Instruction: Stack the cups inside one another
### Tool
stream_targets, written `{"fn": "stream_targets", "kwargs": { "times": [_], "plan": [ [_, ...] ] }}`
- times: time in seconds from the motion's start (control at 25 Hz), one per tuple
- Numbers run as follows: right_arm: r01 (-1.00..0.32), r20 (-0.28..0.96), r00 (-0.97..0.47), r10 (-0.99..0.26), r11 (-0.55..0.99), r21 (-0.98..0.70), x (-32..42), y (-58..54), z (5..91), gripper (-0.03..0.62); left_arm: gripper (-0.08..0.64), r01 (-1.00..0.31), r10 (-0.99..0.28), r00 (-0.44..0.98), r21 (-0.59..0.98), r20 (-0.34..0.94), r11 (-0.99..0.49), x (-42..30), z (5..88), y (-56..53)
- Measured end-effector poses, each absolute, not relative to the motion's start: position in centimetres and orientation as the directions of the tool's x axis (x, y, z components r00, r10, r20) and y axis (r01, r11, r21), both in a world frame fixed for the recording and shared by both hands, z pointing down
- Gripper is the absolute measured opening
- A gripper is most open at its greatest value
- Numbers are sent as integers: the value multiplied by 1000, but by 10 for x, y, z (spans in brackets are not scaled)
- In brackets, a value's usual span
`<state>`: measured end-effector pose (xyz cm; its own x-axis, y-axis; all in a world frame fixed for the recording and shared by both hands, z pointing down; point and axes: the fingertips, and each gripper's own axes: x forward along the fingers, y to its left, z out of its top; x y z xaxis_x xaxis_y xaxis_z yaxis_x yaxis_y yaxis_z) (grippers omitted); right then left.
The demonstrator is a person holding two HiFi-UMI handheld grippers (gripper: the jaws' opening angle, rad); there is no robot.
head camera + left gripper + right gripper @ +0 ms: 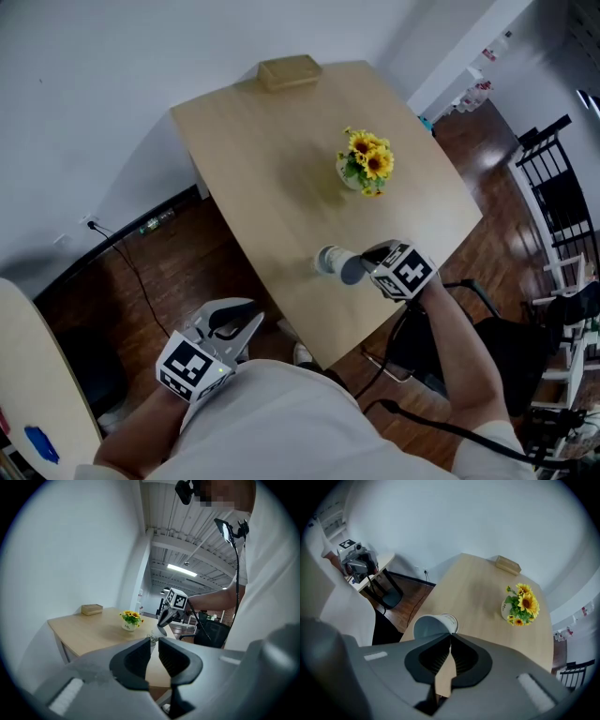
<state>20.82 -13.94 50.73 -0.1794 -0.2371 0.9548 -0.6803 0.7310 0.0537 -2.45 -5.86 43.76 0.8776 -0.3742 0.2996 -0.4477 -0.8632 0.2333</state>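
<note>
I see one white paper cup tilted on its side above the near edge of the light wooden table. My right gripper is shut on the cup's rim. In the right gripper view the cup shows its grey inside just beyond the right gripper, whose jaws pinch its wall. My left gripper hangs off the table over the dark floor, close to my body. In its own view the left gripper has nothing between its jaws, which stand almost together. Far ahead there, the cup shows under the right gripper.
A small white pot of sunflowers stands mid-table and a tan box lies at the far end. A black chair is at the right, a second pale tabletop at the left, and cables run on the floor.
</note>
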Motion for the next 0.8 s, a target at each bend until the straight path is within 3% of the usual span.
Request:
{"fn": "stream_targets", "kwargs": {
  "times": [0.44,0.8],
  "plan": [
    [-661,989,-128,-75,750,-29,199,-149,534,18,61,-477,-396,870,294,295,-829,-55,448,-70],
    [-647,993,-113,-43,761,-41,194,-161,541,26,60,-512,-421,853,334,310,-791,-78,459,-69]
  ]
}}
